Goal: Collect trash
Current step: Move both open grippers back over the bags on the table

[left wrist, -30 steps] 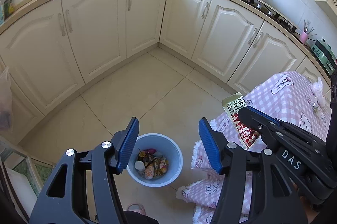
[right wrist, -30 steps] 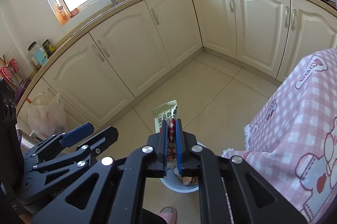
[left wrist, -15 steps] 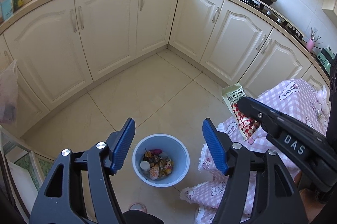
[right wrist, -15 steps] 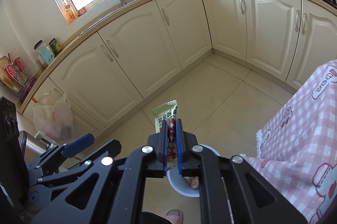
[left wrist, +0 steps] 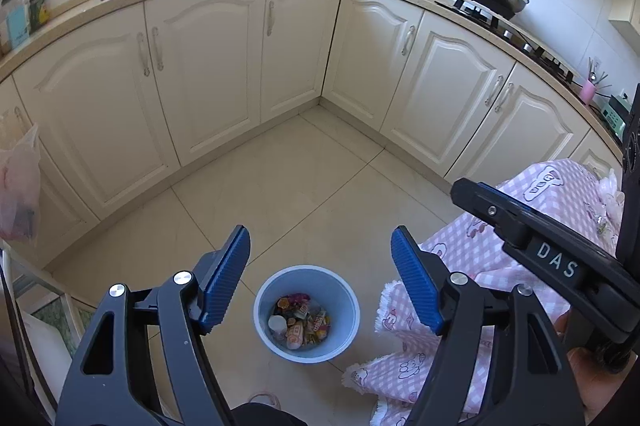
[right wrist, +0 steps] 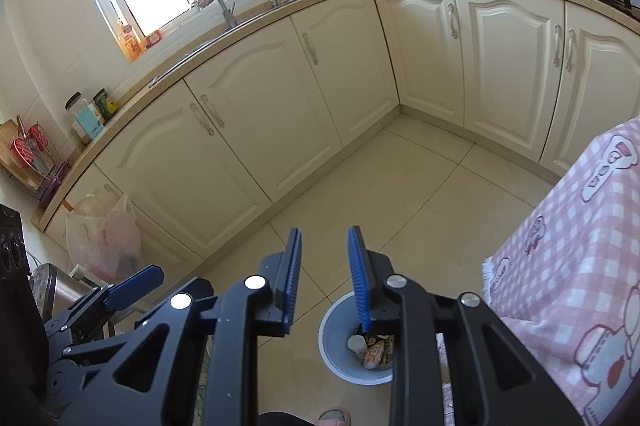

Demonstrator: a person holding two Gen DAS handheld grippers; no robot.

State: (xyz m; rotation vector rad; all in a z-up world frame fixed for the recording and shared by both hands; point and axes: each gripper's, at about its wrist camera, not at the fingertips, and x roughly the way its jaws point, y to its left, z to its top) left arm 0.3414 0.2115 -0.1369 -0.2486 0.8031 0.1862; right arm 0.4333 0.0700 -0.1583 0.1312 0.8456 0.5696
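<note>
As both jaws open — nothing between them.

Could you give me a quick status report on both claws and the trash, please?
Left claw opening, empty. Right claw opening, nothing between its jaws. Blue bin below on the floor, wrappers inside. Nothing in the way.

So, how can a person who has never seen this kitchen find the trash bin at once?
Start at the table with the pink checked cloth and look down to the tiled floor beside its hanging corner. There stands a small round bin, pale blue, open on top, with wrappers inside. It is the only blue container on the floor.
</note>
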